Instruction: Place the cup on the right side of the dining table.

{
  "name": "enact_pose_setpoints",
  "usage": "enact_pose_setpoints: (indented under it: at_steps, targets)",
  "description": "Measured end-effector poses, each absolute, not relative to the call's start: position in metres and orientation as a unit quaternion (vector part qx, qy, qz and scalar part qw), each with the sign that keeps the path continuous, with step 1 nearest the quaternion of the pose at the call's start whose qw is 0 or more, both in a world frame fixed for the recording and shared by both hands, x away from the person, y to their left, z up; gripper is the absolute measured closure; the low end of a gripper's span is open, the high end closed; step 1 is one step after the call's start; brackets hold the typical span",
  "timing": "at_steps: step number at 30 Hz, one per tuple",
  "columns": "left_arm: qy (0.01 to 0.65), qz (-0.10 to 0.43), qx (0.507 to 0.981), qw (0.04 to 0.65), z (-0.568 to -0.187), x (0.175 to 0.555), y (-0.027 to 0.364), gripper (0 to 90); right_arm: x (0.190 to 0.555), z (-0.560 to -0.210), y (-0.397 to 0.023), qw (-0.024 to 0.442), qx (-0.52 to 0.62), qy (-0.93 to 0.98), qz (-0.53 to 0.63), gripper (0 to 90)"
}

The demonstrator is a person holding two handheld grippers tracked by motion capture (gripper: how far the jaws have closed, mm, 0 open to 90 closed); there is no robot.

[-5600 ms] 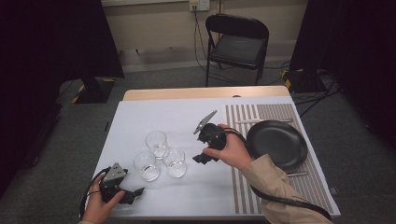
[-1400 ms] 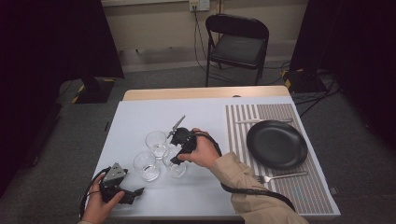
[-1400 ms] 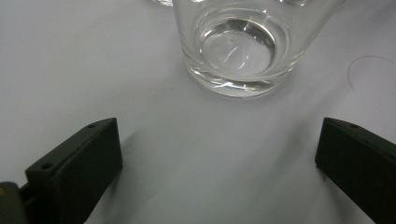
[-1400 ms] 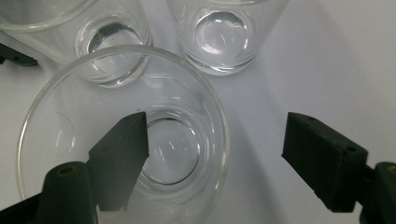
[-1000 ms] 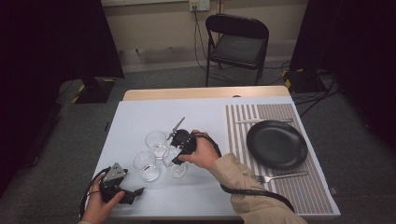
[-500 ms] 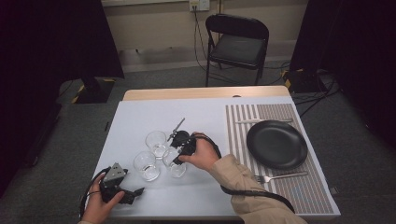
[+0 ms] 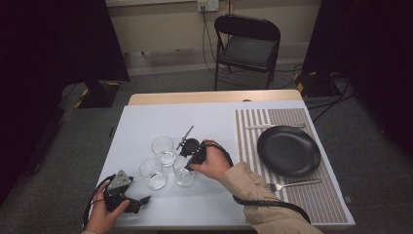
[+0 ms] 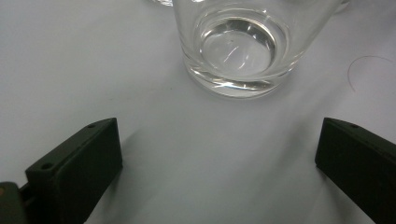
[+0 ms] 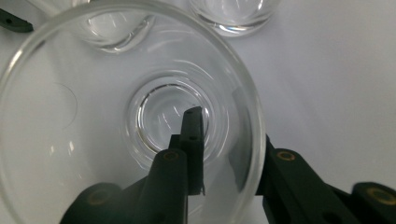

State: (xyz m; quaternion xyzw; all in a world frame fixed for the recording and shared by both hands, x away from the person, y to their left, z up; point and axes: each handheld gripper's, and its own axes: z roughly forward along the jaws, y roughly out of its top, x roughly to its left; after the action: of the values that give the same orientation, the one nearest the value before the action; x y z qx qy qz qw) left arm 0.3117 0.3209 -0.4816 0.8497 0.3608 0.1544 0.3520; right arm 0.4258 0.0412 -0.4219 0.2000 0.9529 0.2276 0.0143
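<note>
Three clear glasses are seen in the high view, clustered on the white tabletop (image 7: 146, 131). The right gripper (image 7: 191, 155) is set on the nearest-right glass (image 7: 183, 171), and the left gripper (image 7: 127, 197) is rested near the front edge, apart from the glasses. A black plate (image 7: 289, 150) and fork (image 7: 292, 185) are laid on the striped placemat (image 7: 253, 141) at right.

Left gripper view: fingers (image 8: 74, 163) are spread wide with nothing between them, and a glass base (image 8: 238, 46) is seen just ahead.

Right gripper view: one finger (image 9: 189, 140) is placed inside the glass, the other outside; the wall (image 9: 247, 140) is pinched, the jaws having just been closing.

Risks, as judged: slick glass could be slipped from a one-wall pinch, or a neighbouring glass knocked when lifted.
</note>
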Motion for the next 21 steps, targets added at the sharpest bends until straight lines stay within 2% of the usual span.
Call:
enact_pose_setpoints:
  at_steps: [5,9,21]
  targets:
    - [0.360,0.155,0.850,0.351,-0.481,0.312,0.321,0.0,0.424,-0.425,0.034,0.011,0.212,0.948,0.238,78.7]
    - [0.360,0.154,0.851,0.351,-0.482,0.312,0.321,0.0,0.422,-0.426,0.030,-0.003,0.225,0.939,0.261,84.1]
    - [0.360,0.155,0.850,0.351,-0.481,0.312,0.321,0.0,0.414,-0.427,0.016,0.005,0.257,0.921,0.294,85.1]
